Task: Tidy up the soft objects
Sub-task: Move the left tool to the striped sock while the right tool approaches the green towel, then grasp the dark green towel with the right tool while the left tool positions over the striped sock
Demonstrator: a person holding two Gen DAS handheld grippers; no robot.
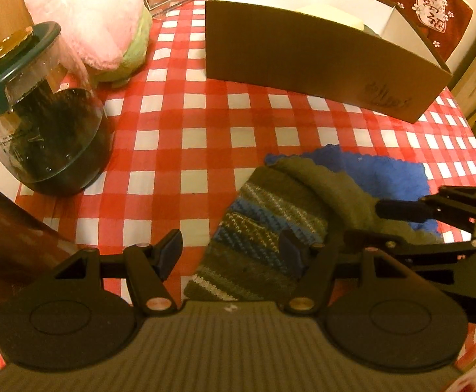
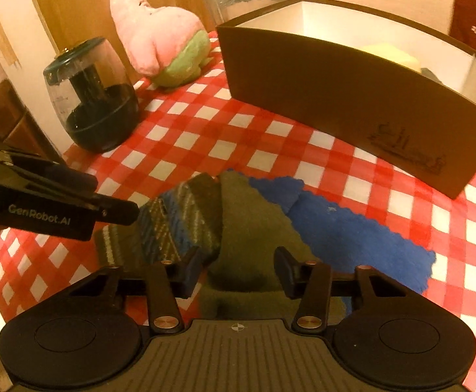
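Two grippers hang over a striped knit sock (image 2: 172, 225) lying on a blue cloth (image 2: 352, 228) near the front of the red checked tablecloth (image 1: 189, 124). Left gripper (image 1: 231, 251) stands open above the sock's striped end. Right gripper (image 2: 238, 271) straddles the olive part; whether its pads press I cannot tell. Farther back sit a brown cardboard box (image 2: 336, 91), a pink plush toy (image 2: 159, 36) and a glass jar (image 1: 42, 124).

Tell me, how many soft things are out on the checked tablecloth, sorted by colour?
Pink and green plush toy: 1
Olive and blue striped knit: 1
Blue cloth: 1
Total: 3
Something pale yellow also shows inside the brown box; I cannot tell what it is.
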